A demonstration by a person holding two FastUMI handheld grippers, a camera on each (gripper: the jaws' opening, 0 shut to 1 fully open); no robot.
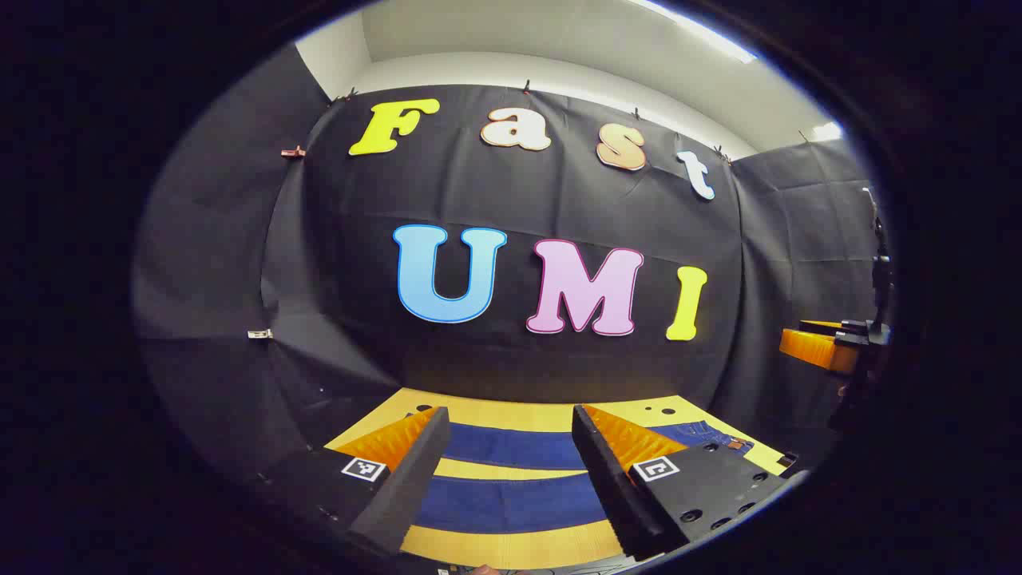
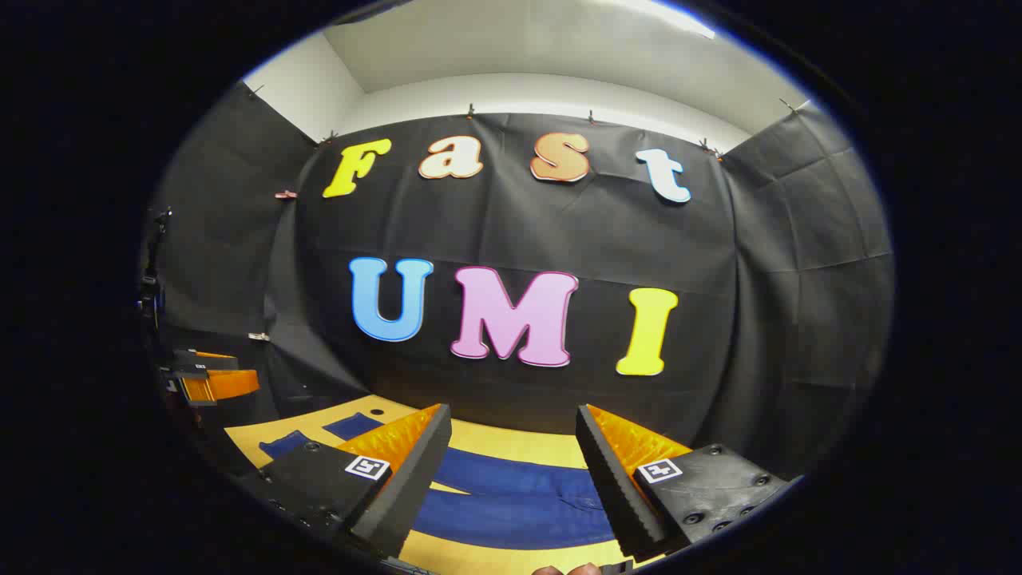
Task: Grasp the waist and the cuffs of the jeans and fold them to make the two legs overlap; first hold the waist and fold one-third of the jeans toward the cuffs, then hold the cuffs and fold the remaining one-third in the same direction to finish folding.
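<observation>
Fingers, left gripper view: your left gripper (image 1: 511,471) shows two wedge-shaped fingers (image 1: 407,471) with ribbed inner faces, spread wide apart, nothing between them; each base carries a small square black-and-white marker.
Fingers, right gripper view: your right gripper (image 2: 511,475) shows the same wedge shape and saw-toothed inner edge, jaws wide apart, gripping nothing.
Height: both grippers hang above the table, clear of the cloth.
Jeans, left gripper view: dark blue denim jeans (image 1: 511,447) lie flat on the table, the two legs as separate parallel bands with a strip of table between them; the waist end sits to the right, where stitching and a brownish patch show near the right finger.
Jeans, right gripper view: the jeans (image 2: 519,495) spread broad and smooth beneath your fingers, a faint seam visible; the legs run off to the left and end as two squared cuffs, apart from each other.
Table: flat yellow wood-look top (image 1: 511,547) with a fine ribbed grain and a few small dark holes near the far edge.
Other gripper: from the left gripper view, your right gripper (image 1: 830,343) sits at the far right edge; from the right gripper view, your left gripper (image 2: 209,379) sits at the far left edge.
Wall: black cloth (image 2: 766,263), creased in squares, clipped along the top.
</observation>
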